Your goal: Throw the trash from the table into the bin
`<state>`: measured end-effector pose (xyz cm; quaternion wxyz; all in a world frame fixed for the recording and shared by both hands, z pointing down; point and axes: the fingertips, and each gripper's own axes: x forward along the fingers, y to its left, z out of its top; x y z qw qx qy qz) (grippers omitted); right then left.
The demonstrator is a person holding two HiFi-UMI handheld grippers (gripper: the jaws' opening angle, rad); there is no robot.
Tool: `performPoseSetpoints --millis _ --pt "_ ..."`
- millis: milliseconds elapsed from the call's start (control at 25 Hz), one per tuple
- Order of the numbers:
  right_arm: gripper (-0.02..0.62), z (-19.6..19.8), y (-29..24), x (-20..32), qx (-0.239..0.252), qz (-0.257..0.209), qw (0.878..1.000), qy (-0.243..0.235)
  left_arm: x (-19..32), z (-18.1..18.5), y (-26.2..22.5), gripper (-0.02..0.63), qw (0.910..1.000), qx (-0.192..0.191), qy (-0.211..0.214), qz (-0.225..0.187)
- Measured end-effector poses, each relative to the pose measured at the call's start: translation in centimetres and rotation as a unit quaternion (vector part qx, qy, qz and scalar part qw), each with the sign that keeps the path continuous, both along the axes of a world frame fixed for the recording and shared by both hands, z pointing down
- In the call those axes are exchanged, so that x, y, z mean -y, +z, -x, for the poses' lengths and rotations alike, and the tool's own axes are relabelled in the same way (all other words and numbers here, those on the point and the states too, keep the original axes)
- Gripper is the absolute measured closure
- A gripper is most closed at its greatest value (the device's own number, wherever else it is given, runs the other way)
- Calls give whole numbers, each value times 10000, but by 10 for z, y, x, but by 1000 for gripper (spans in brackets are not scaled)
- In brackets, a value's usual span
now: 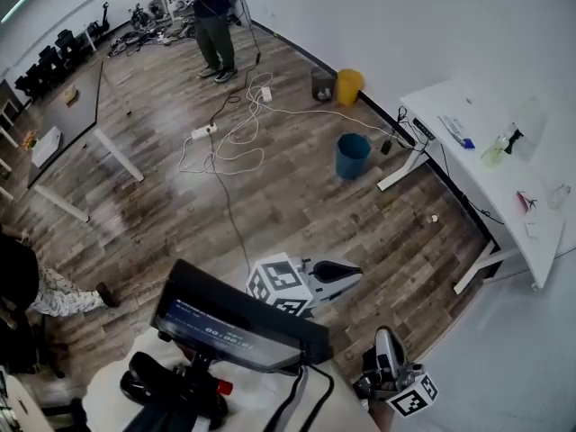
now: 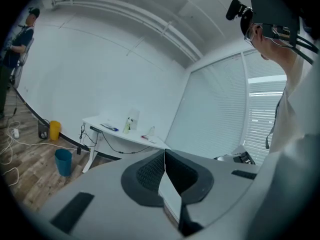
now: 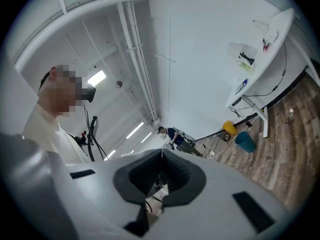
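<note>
The white table (image 1: pixel 468 165) stands along the right wall with small litter on it: a clear plastic bag (image 1: pixel 531 115), a green-yellow bottle (image 1: pixel 495 154), a blue flat item (image 1: pixel 457 133) and a red-marked scrap (image 1: pixel 524 203). A blue bin (image 1: pixel 353 156) sits on the wood floor left of the table. My left gripper (image 1: pixel 346 273) is far from the table, shut and empty, pointing toward the table (image 2: pixel 125 134) and blue bin (image 2: pixel 63 161). My right gripper (image 1: pixel 385 338) is low in the head view, also shut with nothing in it; the blue bin (image 3: pixel 245 141) shows in its view too.
A yellow bin (image 1: pixel 348 85) and a dark bin (image 1: pixel 322 84) stand by the far wall. White cables (image 1: pixel 225 138) trail over the floor. Another person (image 1: pixel 214 16) stands at the back. Grey tables (image 1: pixel 67 115) are on the left. A black screen device (image 1: pixel 234 327) fills the near foreground.
</note>
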<state>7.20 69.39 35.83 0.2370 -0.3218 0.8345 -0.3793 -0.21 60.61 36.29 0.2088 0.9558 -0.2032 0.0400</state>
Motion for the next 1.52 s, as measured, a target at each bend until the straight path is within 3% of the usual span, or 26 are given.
performPoseSetpoints --millis 320,520,760,840,1040,1240,1520 --pt "581 67 3 32 -428 71 9969 -655 22 72 -4 594 9990 55 -416 -123" --pt "581 126 5 66 -1399 -161 9857 -927 53 125 2 595 9984 -138 -464 276" --pt "581 190 3 109 -1427 -52 9840 -1070 93 187 -1 595 9983 -278 -443 249" --pt "581 215 0 120 -1501 -155 9809 -1228 106 206 -3 595 9981 -384 -403 247" --pt "581 271 -6 133 -1794 -482 9686 -1652 128 240 -1 595 9917 -959 -85 854" --pt "581 282 -3 155 -1941 -506 9633 -1786 143 251 -3 595 9944 -870 -134 587" --pt "581 267 0 179 -1920 -685 9626 -1784 158 222 -6 594 9961 -708 53 525"
